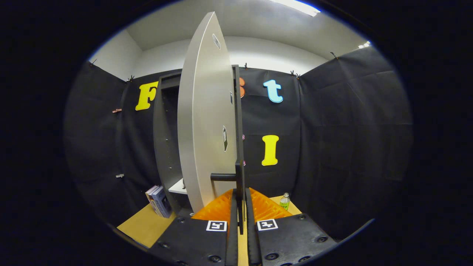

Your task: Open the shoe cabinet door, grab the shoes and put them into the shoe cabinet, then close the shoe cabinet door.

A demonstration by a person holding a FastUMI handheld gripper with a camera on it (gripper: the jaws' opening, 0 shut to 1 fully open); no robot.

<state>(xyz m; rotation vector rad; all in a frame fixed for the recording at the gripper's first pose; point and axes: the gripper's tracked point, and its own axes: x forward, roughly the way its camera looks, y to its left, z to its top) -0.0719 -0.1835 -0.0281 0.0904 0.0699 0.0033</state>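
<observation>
The jaws (241, 210) are closed on the edge of the shoe cabinet door (207, 118), just below its dark handle (223, 177), so the door step is in hand. The door stands edge-on and swung wide, with the open cabinet (166, 140) beyond on the left. The shoes may be hidden, so whether this is opening or closing is unclear; the next move calls for following the hinge arc.

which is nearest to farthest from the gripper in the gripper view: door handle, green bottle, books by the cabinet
1. door handle, between the fingers of the gripper, which look shut on it.
2. green bottle, just beyond the fingers, on the right.
3. books, farther left, leaning at the cabinet's foot; close to the bottle's range.
</observation>
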